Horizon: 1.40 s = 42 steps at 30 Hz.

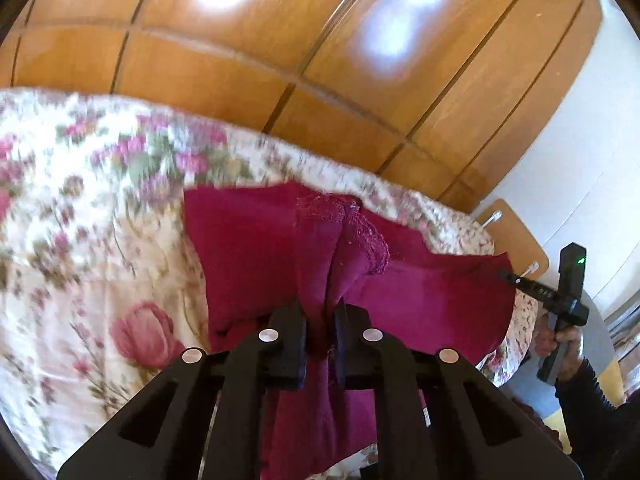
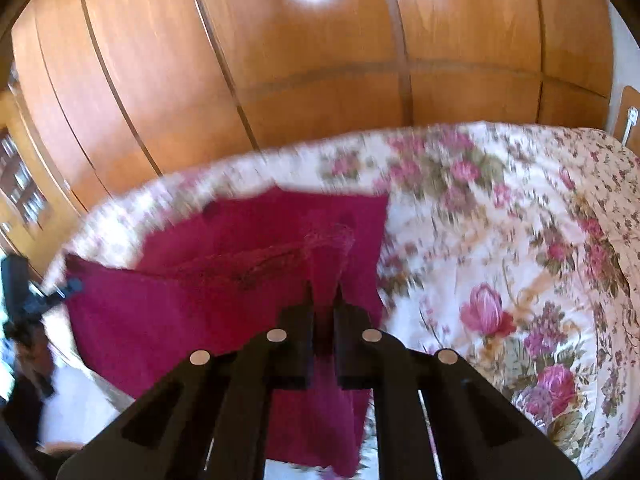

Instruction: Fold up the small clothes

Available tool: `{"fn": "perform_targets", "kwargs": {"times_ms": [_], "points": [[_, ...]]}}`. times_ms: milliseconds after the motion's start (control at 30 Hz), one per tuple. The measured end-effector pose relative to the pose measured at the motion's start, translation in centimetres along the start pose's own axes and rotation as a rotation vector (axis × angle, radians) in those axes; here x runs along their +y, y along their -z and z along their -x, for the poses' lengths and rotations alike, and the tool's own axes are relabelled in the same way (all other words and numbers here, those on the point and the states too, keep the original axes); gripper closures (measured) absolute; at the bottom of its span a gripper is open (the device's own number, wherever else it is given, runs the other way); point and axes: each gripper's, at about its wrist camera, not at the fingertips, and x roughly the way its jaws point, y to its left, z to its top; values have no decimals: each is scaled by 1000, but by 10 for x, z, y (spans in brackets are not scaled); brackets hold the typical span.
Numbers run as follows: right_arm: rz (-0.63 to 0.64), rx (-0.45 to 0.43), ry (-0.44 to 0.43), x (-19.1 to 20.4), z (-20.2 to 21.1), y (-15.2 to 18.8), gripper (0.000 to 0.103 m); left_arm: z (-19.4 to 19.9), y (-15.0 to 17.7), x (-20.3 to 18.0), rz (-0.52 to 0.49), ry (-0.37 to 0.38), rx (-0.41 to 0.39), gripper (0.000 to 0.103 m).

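A crimson garment (image 1: 256, 248) with a lace-trimmed neckline (image 1: 360, 236) is held stretched above a floral bedspread (image 1: 80, 216). My left gripper (image 1: 319, 304) is shut on one edge of it, cloth pinched between the fingers. My right gripper (image 2: 323, 292) is shut on the other edge of the same garment (image 2: 192, 292). In the left wrist view the right gripper (image 1: 516, 278) shows at the far right, gripping the cloth's corner. In the right wrist view the left gripper (image 2: 72, 286) shows at the far left on the opposite corner.
The bed with the floral bedspread (image 2: 500, 240) fills the lower half of both views. Wooden wardrobe doors (image 1: 280, 40) stand behind it. A white wall (image 1: 580, 140) and a wooden bedside panel (image 1: 516, 236) are at the right.
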Motion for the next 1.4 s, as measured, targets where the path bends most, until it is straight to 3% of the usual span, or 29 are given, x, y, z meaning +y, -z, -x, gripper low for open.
{"fn": "perform_targets", "kwargs": {"times_ms": [133,300,533,700,733,767,833,1000,1267,1333,1400], "points": [[-69,-96,-59,-2,9,-35,97,2,-30,0,-3,-19,-60,94],[-117,-101,-22,-13,-43,-77,97,-40,-74,13,-12,-116,-70,94],[-151,9,84,-31,-147,-109,97,-126,-114,51,-6,-259,39,94],[-211,128,139,-53,-210,-93,96,-184,-109,91,46,-362,175,93],[-220,153,155,-58,-222,-86,94,-191,-106,98,63,-364,202,90],[-227,165,164,-61,-228,-82,86,-195,-103,104,82,-368,222,88],[-251,157,152,-66,-229,-76,79,-187,-102,112,133,-347,208,77],[-249,110,100,-65,-198,-74,41,-135,-94,117,176,-276,138,74],[-228,75,-3,-54,-121,-23,42,-52,-18,89,92,-107,150,73],[-224,91,-10,-53,-105,-2,42,-41,1,81,71,-70,150,48],[-214,103,-3,-53,-94,13,43,-34,22,72,40,-53,157,42]]}}
